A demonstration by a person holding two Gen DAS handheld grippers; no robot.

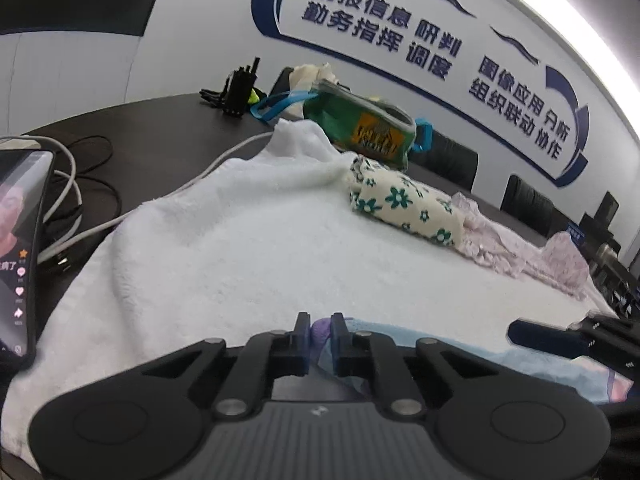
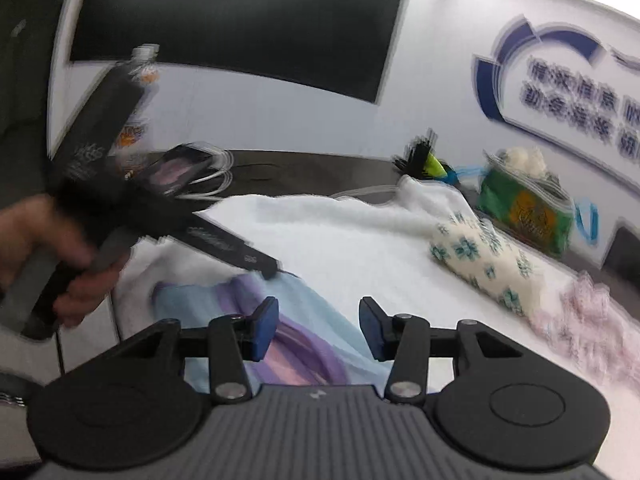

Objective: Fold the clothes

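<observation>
A light blue garment with purple and pink bands (image 2: 296, 332) lies on a white fleece blanket (image 1: 240, 248) at the near edge. My left gripper (image 1: 320, 336) is shut on a fold of this garment (image 1: 322, 330); it also shows in the right wrist view (image 2: 270, 274), its tip touching the garment. My right gripper (image 2: 318, 328) is open just above the garment, holding nothing. Its fingers (image 1: 540, 336) show at the right in the left wrist view. A folded cream cloth with green flowers (image 1: 404, 204) lies further back, beside a crumpled pink garment (image 1: 532, 252).
A green bag with blue straps (image 1: 360, 128) stands behind the blanket on the dark table (image 1: 140, 136). A phone (image 1: 20, 252) and cables (image 1: 68, 184) lie at the left. A bottle (image 2: 140, 112) stands far left. Black chairs (image 1: 528, 204) line the wall.
</observation>
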